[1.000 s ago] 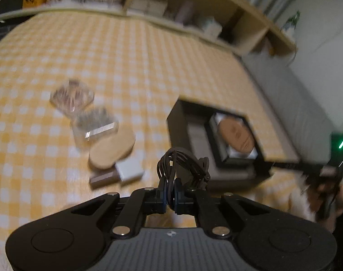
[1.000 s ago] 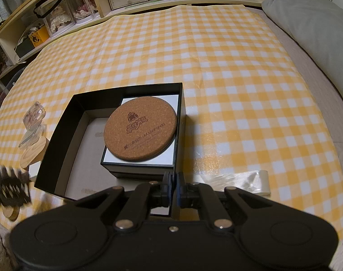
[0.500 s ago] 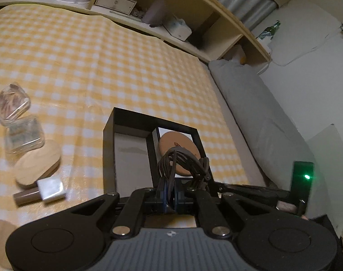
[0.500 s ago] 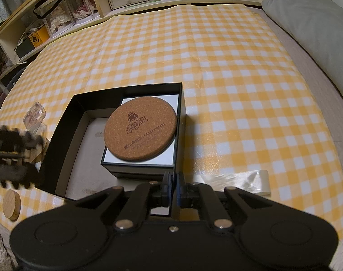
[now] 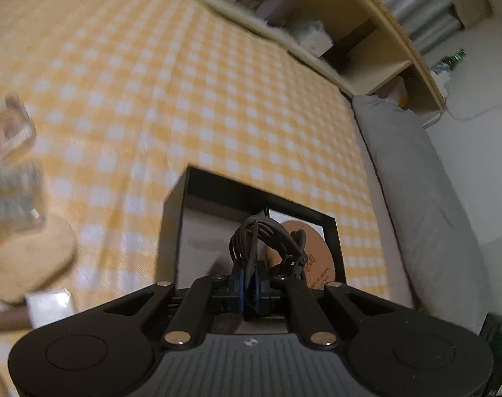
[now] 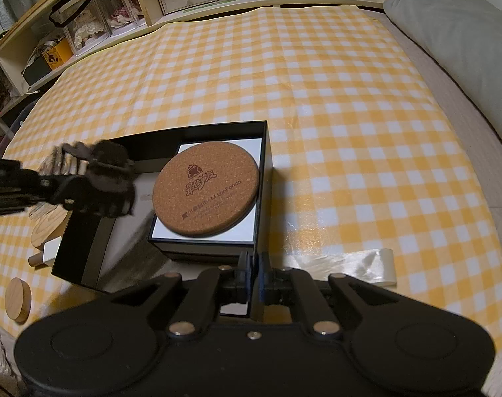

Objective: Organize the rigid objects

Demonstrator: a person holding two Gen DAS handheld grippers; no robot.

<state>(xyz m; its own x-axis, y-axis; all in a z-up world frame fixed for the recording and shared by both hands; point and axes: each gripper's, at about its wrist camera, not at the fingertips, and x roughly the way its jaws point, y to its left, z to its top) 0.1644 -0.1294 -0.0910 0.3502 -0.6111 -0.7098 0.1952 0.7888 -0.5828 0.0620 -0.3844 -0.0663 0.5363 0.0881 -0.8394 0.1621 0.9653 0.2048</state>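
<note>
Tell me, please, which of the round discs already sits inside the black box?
The printed cork coaster, lying flat on the white insert in the black box. The small wooden disc and the larger pale wooden one lie outside on the checked cloth.

A yellow-and-white checked cloth (image 6: 333, 76) is spread over the supporting surface. An open black box (image 6: 267, 178) is set on it near the front edge. Left of the box, a wooden oval piece (image 6: 47, 223) and a small white block (image 6: 51, 250) are seen lying on the cloth, just beside the box wall, with a small round wooden disc (image 6: 18, 299) nearer the front corner. A clear plastic sleeve (image 6: 350, 263) is laid flat to the right of the box. Blurred clear cases (image 5: 9, 165) are seen further left.
</note>
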